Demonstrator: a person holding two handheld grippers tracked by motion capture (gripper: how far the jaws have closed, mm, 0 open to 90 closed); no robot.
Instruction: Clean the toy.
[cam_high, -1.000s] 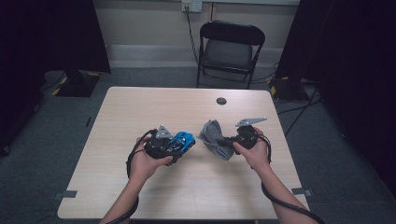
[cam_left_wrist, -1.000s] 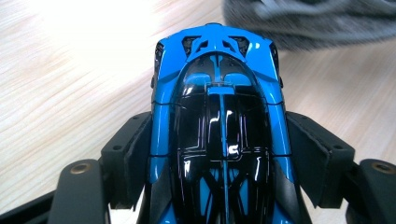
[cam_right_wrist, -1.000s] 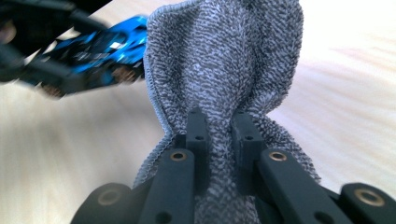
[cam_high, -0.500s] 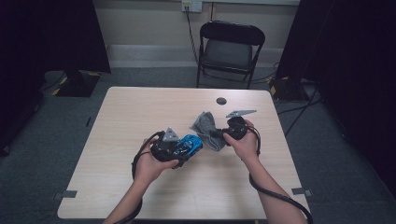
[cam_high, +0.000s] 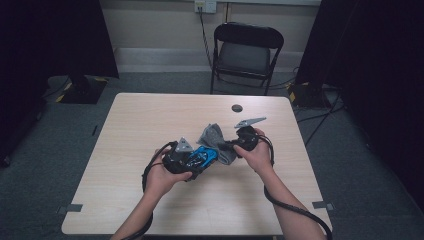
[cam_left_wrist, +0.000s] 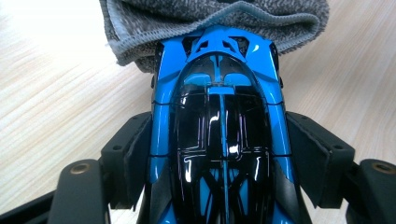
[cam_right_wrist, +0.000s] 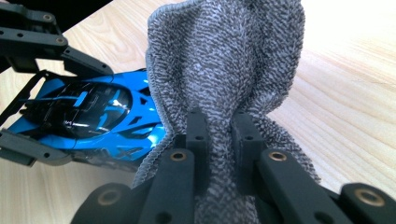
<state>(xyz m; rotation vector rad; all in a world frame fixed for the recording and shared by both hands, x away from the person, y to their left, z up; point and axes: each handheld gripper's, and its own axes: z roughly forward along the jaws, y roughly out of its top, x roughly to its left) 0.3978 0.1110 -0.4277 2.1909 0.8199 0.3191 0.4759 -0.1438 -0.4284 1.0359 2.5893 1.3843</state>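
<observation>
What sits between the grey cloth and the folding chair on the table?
A small dark round object on otherwise bare table, seen in the high view beyond the cloth.

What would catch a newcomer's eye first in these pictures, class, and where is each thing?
The glossy blue toy car stands out first, clamped by its sides between the left gripper's jaws near the middle of the table. Next is the grey cloth, pinched in the right gripper's jaws and draped against one end of the car.

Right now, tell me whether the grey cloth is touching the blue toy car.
Touching. The left gripper view shows the grey cloth draped over the blue toy car at its far end, no gap.
</observation>
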